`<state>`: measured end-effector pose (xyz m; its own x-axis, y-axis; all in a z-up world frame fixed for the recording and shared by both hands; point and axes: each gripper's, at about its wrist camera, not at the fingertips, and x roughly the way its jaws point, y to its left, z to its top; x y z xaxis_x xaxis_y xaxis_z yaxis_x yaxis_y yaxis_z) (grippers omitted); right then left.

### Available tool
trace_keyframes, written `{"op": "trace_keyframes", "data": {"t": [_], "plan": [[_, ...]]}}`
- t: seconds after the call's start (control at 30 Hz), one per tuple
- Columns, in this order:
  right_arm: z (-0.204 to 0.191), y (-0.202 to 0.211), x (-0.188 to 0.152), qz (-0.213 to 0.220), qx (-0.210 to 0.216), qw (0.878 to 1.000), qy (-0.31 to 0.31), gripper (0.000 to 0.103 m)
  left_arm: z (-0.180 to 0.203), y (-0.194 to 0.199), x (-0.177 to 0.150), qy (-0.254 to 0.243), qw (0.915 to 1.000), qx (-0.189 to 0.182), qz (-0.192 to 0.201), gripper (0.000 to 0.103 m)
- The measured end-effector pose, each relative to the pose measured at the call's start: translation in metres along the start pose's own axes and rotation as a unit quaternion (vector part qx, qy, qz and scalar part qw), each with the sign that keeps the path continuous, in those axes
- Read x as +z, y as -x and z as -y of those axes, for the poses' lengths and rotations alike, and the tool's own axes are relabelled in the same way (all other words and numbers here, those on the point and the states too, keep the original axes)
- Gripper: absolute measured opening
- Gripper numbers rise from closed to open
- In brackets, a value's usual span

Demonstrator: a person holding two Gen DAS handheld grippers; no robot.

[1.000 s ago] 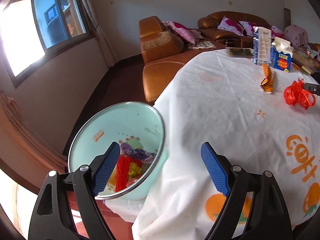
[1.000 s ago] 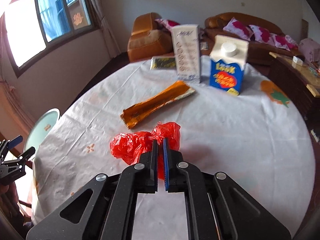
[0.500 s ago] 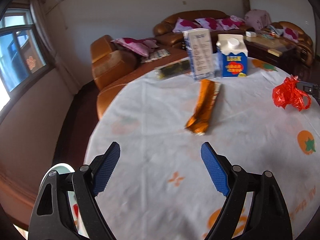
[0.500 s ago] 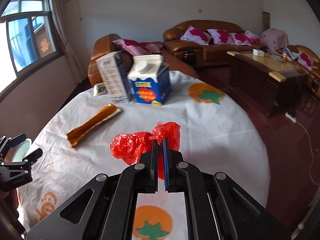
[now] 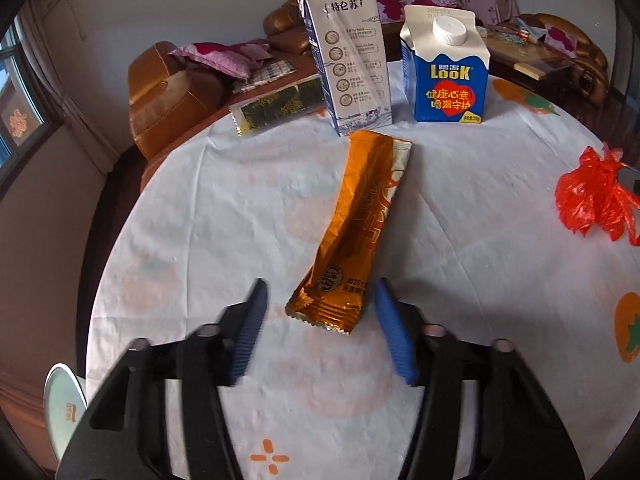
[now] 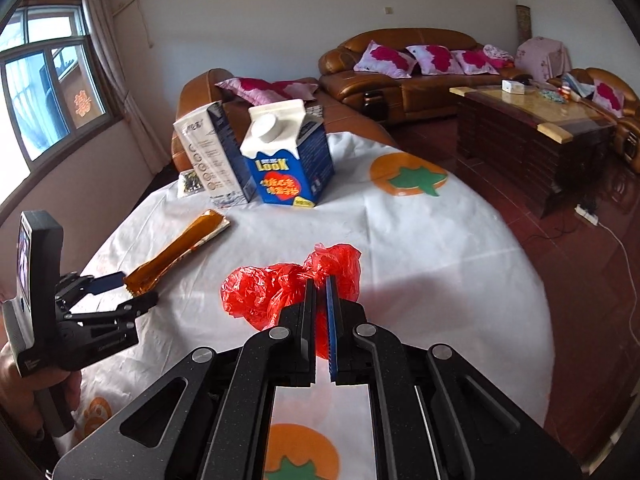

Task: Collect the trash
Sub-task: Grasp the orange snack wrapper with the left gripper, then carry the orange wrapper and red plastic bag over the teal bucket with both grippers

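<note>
From the left wrist camera, the left gripper (image 5: 320, 312) points down at a round table under a white cloth printed with orange fruit (image 5: 208, 208). Its blue-padded jaws are closing, with the crimped near end of a long, flattened orange foil wrapper (image 5: 356, 232) between them; the pads do not yet seem to press it. The wrapper lies flat, its far end just short of a tall white milk carton (image 5: 352, 60), beside which stands a blue gable-top carton with a white screw cap (image 5: 444, 68). A dark snack packet (image 5: 276, 108) lies further left. The rim of a pale green enamel basin (image 5: 64, 400) shows beyond the table edge at lower left.

From the right wrist camera, the right gripper (image 6: 320, 300) is clamped nearly closed on a crumpled red plastic bag (image 6: 272, 292), which bulges to either side of the fingers. The left gripper (image 6: 120, 292) appears at the left edge, at the wrapper's end (image 6: 176, 252).

The main risk is probably the flat foil: the pads could pinch only the thin crimp, or snag the cloth beneath, so the wrapper slips free on lifting. The light red bag might also pull loose from its narrow hold.
</note>
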<state>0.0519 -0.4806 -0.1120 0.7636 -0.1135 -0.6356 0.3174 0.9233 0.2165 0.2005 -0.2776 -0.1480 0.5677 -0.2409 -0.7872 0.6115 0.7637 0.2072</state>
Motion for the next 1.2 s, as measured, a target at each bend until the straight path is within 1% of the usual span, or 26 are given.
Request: {"op": "trace_keyframes", "data": {"t": [0.03,0.07,0.1,0.13,0.2,0.37,0.6,0.7,0.93,1.07,1.2], "plan": [[-0.002,-0.001,-0.001,-0.001,0.002,1.000,0.000,0.005,0.001,0.000,0.000,-0.004,1.0000,0.002,-0.001,0.034],[-0.004,-0.001,-0.001,-0.002,0.004,1.000,0.001,0.005,0.002,0.003,-0.001,-0.011,0.9999,0.011,0.001,0.032],[-0.006,-0.001,-0.001,-0.002,0.006,1.000,0.002,0.005,0.001,0.005,-0.003,-0.014,0.9998,0.010,0.002,0.029],[-0.010,0.000,-0.001,-0.001,0.008,1.000,0.004,0.005,0.001,0.008,-0.005,-0.017,0.9998,0.008,0.003,0.027],[-0.015,0.000,-0.001,0.000,0.011,1.000,0.007,0.005,-0.003,0.014,-0.009,-0.015,0.9998,0.014,0.006,0.027],[-0.038,0.001,0.001,0.002,0.026,0.999,0.020,0.005,-0.032,0.048,-0.035,0.016,0.9993,0.025,0.021,0.026],[-0.094,0.000,0.000,0.005,0.066,0.996,0.059,0.005,-0.077,0.099,-0.088,0.058,0.9948,0.075,0.035,0.026],[-0.121,-0.003,-0.001,0.003,0.086,0.993,0.076,0.005,-0.098,0.121,-0.117,0.081,0.9908,0.103,0.036,0.026],[-0.177,-0.007,-0.005,-0.004,0.123,0.986,0.111,0.005,-0.138,0.150,-0.167,0.127,0.9804,0.149,0.023,0.026],[-0.211,-0.009,-0.006,-0.008,0.144,0.981,0.131,0.005,-0.159,0.161,-0.185,0.155,0.9726,0.172,0.017,0.026],[-0.242,-0.012,-0.007,-0.008,0.161,0.975,0.152,0.005,-0.169,0.165,-0.191,0.161,0.9657,0.203,0.014,0.026]]}}
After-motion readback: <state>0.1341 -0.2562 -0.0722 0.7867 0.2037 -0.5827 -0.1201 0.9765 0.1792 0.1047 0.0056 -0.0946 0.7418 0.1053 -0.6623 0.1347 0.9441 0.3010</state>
